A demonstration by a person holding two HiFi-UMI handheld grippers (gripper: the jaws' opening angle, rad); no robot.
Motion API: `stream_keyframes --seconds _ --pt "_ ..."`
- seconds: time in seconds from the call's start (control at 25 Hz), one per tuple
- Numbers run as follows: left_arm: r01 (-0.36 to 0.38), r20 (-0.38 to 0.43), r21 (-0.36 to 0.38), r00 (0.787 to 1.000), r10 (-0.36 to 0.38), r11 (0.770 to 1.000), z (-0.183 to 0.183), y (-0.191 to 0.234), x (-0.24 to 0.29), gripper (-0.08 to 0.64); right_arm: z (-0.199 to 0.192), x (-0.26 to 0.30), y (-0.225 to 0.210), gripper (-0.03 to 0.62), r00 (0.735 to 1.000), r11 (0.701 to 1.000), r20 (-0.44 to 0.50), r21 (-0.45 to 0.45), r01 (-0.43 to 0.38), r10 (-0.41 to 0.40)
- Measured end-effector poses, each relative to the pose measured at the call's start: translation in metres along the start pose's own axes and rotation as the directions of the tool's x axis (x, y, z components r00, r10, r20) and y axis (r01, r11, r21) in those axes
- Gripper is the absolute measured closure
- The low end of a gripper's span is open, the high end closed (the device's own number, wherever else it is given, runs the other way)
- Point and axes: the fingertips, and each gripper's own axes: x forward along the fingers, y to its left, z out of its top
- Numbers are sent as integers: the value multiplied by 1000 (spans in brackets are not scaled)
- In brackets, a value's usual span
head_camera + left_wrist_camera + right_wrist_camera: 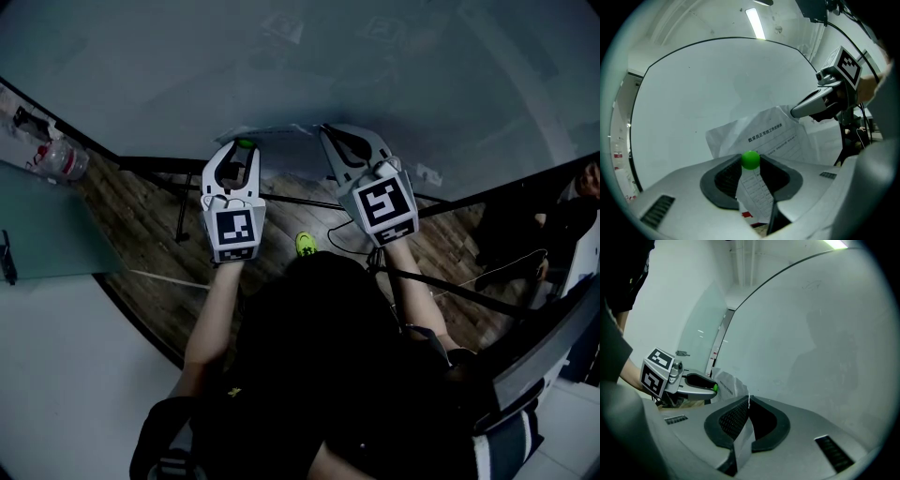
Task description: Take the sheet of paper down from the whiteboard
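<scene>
A creased printed sheet of paper [769, 133] hangs against the whiteboard [708, 89]. My left gripper [750, 161] is shut on a round green magnet [750, 159] that sits on the sheet. The paper shows through the gap below the magnet. My right gripper [749, 401] is shut on the paper's edge [743, 441], which runs down between its pads. In the left gripper view the right gripper [793, 111] pinches the sheet's upper right corner. In the head view both grippers, left [243, 145] and right [327, 129], are up at the board's lower edge.
The whiteboard's stand legs [183, 202] rest on a wooden floor. A plastic bottle [61, 161] lies at the far left beside a glass panel [47, 225]. A green shoe [306, 244] shows on the floor. A dark figure [553, 225] is at the right.
</scene>
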Motion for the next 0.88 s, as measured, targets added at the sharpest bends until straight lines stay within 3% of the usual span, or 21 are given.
stream_keyframes --seconds 0.2,0.44,0.88 --pt "6 17 1 1000 -6 1000 4 3 0 411 0 0 3 574 1000 1000 -6 -2 3 -3" --pt "25 57 -17 998 -24 1000 1 0 -49 411 7 -32 48 574 1000 999 -7 -21 31 -31" --pt "46 46 -25 998 -45 999 -7 -20 -93 411 6 -67 85 574 999 999 -15 -11 32 -32"
